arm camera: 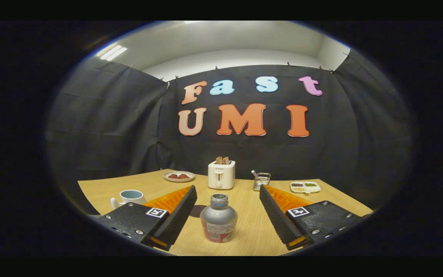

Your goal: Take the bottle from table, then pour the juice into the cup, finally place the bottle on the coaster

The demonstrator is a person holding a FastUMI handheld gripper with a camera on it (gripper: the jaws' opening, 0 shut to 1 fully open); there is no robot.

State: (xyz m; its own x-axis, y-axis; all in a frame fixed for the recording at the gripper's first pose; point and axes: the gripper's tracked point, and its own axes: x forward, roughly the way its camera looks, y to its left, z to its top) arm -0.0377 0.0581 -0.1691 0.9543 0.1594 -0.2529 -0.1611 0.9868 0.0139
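The gripper (228,198) hung low over the wooden worktop (252,231) with its 2 fingers (181,215) spread wide apart, holding nothing. The bottle (219,218) stood upright on the worktop between the fingers, clear of both, with a gap on each side. It was a small grey bottle with a red and white label round its lower part, and its neck was open at the top with no cap on it.

A dark round coaster (197,211) lay flat on the worktop just beside the bottle, partly hidden behind the left finger. Further off on that side stood a white cup (130,197) with a pale blue inside, its handle turned away from the bottle; what it held could not be told.

Beyond the fingers, near the far edge of the worktop, a white toaster (221,174) stood with 2 slices of browned bread poking out of its slots. A round plate (179,176) with dark reddish pieces of food sat to the cup's side of the toaster. On the other side stood a small wire holder (262,181) with something sticking out of it, and past that a white divided dish (305,187) with different coloured fillings in its compartments
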